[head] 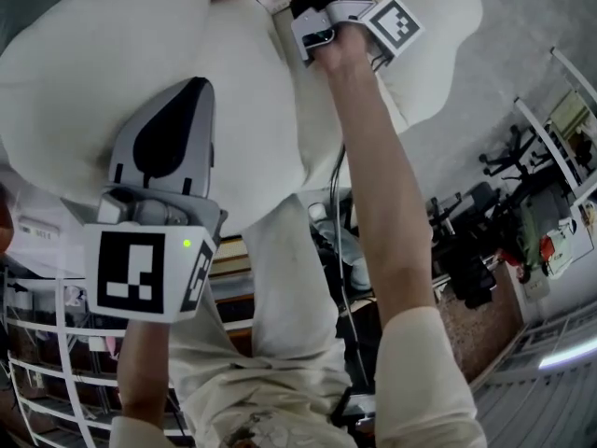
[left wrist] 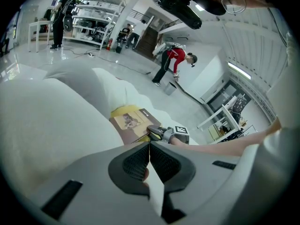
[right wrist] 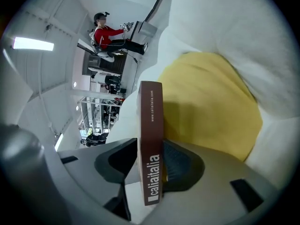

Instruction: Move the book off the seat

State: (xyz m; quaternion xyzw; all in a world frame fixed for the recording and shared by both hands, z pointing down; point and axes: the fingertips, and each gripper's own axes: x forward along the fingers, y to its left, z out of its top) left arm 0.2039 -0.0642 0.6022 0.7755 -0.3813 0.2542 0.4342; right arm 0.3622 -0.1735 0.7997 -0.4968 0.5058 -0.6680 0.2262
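The right gripper [right wrist: 150,159] is clamped on the spine of the book [right wrist: 151,121], lower centre; the left gripper [left wrist: 149,161] is pressed together, empty. Held so narrowly, the book could be tipped and dropped.

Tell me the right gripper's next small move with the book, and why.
Probably lift the book a little higher and carry it clear of the white seat. The right gripper is closed on its spine edge, yet the yellow cushion lies close behind it, so it looks not yet off.
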